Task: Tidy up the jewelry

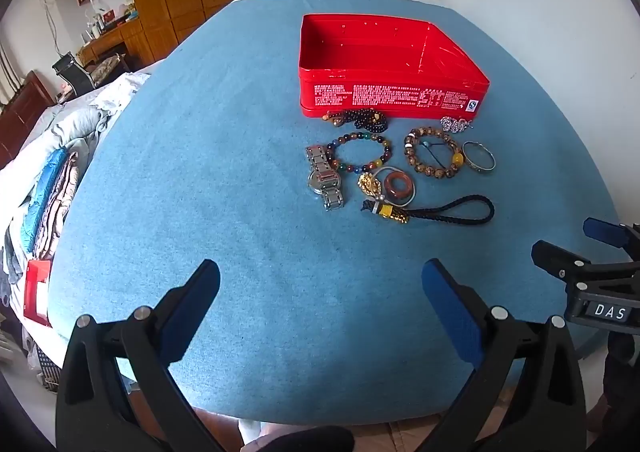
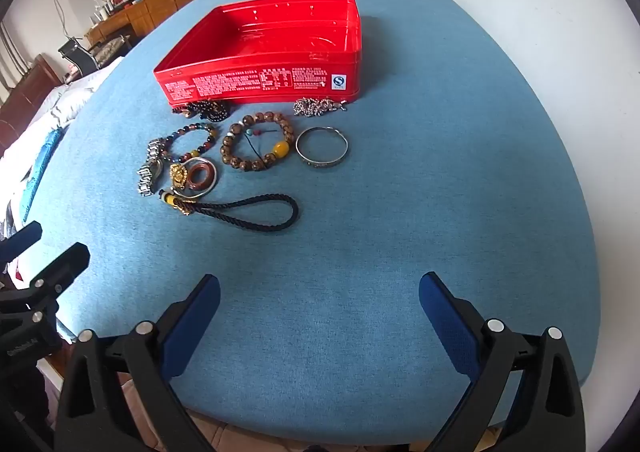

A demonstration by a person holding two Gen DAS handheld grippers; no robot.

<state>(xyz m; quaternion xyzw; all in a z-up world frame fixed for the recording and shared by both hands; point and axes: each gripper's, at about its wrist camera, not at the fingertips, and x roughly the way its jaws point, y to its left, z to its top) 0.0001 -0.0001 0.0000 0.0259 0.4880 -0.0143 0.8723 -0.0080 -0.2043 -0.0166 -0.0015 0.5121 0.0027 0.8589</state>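
Nearest the cameras, the left gripper [image 1: 320, 280] and the right gripper [image 2: 320, 292] both tilt steeply down over the near edge of the blue cloth [image 1: 200, 172], jaws spread wide with nothing between the blue pads; the right one's body, seen from the left wrist view, carries a label reading "DAS". All the jewelry lies on the cloth, well short of both grippers, on the near side of the red tin [image 1: 384, 64]. Closest to the grippers is a black braided cord loop [image 2: 256, 210] with a yellow bead at its end. Next toward the tin come a steel watch [image 1: 324, 180], a brown ring [image 1: 396, 186] beside a gold charm, a multicoloured bead bracelet [image 1: 358, 152], a brown wooden bead bracelet [image 2: 260, 142] with one amber bead, and a silver bangle [image 2: 322, 148]. Dark beads [image 1: 368, 120] and a silver chain [image 2: 316, 106] touch the tin's near wall. The tin stands open and empty; white print covers that wall, too small to read, with a small square mark at its right end.
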